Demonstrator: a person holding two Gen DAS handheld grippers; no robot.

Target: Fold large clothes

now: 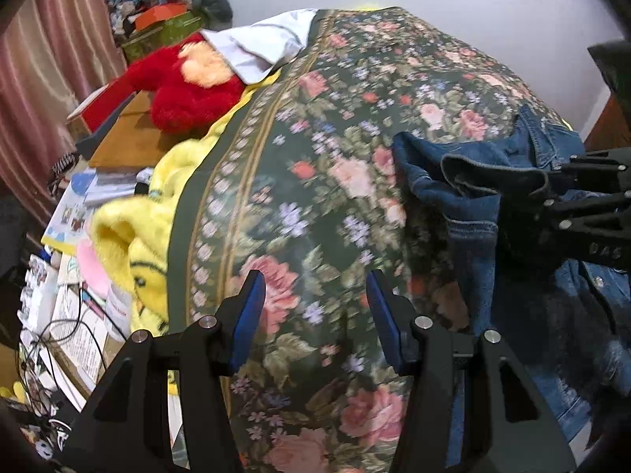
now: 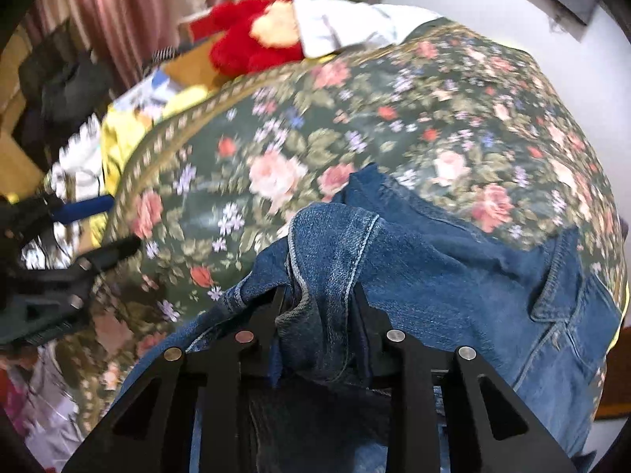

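A blue denim jacket [image 2: 453, 272] lies on a bed covered with a dark green floral bedspread [image 2: 355, 118]. My right gripper [image 2: 319, 299] is shut on a bunched fold of the jacket's sleeve and holds it above the bedspread. In the left wrist view the jacket [image 1: 465, 181] is at the right, with the right gripper [image 1: 552, 193] clamped on it. My left gripper [image 1: 315, 295] is open and empty over the bedspread [image 1: 335, 149], to the left of the jacket. It shows at the left edge of the right wrist view [image 2: 102, 224].
A red plush toy [image 1: 185, 86] and a white cloth [image 1: 268, 43] lie at the bed's far end. A yellow plush blanket [image 1: 134, 232] hangs at the left side. A cluttered table with papers and cables [image 1: 67, 307] stands left of the bed, before pink curtains [image 1: 47, 63].
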